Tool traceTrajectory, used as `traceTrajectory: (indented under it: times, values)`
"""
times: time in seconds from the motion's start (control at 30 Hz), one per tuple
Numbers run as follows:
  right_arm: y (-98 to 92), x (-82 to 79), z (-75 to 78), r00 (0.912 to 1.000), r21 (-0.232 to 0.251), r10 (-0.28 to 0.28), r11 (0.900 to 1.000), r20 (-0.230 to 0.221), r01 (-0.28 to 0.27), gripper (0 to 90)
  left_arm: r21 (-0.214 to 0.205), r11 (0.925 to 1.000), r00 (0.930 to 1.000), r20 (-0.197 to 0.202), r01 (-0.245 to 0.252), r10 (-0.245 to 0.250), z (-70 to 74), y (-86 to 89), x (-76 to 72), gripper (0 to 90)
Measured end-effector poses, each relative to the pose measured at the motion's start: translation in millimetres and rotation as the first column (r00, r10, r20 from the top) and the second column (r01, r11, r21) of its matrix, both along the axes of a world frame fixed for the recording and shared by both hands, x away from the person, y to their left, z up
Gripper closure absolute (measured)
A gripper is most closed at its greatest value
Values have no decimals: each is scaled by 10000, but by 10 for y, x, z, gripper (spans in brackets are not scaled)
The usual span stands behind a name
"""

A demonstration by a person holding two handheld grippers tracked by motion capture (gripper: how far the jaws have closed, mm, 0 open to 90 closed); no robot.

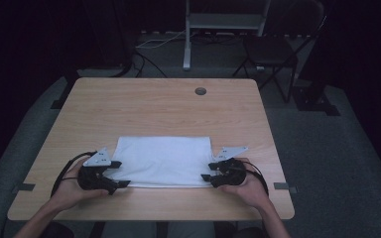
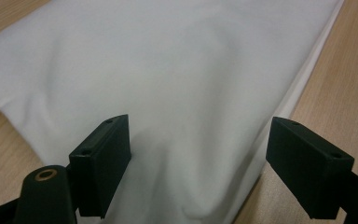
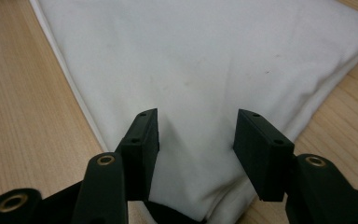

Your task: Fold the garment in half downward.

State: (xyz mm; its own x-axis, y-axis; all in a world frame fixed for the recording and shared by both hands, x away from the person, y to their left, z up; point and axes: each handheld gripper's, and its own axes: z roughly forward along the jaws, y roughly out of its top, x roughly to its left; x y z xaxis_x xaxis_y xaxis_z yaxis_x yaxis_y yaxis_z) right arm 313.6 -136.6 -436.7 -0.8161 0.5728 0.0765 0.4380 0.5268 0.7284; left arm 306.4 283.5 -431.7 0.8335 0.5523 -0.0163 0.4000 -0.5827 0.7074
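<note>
Cloth point(image 1: 162, 161), white and folded into a flat rectangle, lay on the counter point(image 1: 154, 106) in the lower middle of the high view, its near edge along the front, apparently so both near corners could be reached at once. At its lower left corner the left gripper point(image 1: 120, 173) stood wide open over the fabric, gripping nothing. At the lower right corner the right gripper point(image 1: 208, 171) was about half open, its jaws straddling the corner without pinching it.

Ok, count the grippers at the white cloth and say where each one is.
2. The left gripper is at the folded white cloth's near left corner; the right gripper is at its near right corner.
</note>
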Motion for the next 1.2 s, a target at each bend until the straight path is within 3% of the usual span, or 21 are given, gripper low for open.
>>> traceTrajectory:
  times: [0.03,0.13,0.57,0.7,0.8,0.9,1.07,1.13,1.2]
  values:
    - [2,1,-1,10000,-16,-27,10000,27,27,496,199,9997,9999,-20,-109,109,-14,2,17,213]
    - [-7,22,-4,9999,1,-110,9999,36,110,498,11,9998,9998,-28,-188,188,-30,3,60,213]
    - [-109,247,0,9974,-111,-712,9974,109,713,498,-134,9985,9986,84,-521,522,-43,-164,424,213]
    - [-115,282,1,9960,-138,-883,9960,117,885,481,-593,9959,9976,1,-686,688,-34,-182,509,213]
    - [-110,271,11,9945,69,-1039,9946,128,1038,360,-1416,9888,9988,60,-471,484,5,-122,482,212]
    - [-127,249,50,9876,654,-1528,9865,363,1502,250,-1730,9828,9962,471,-644,736,55,-33,415,212]
    - [-141,218,80,9790,844,-1996,9770,414,1957,154,-2194,9639,9795,985,-1511,1759,188,147,369,212]
    - [-155,194,94,9800,944,-1964,9767,314,1927,132,-2324,9555,9720,1049,-1818,2105,240,217,388,212]
    - [-176,163,124,9806,996,-1920,9772,399,1873,132,-2429,9500,9687,1025,-1961,2262,284,271,410,212]
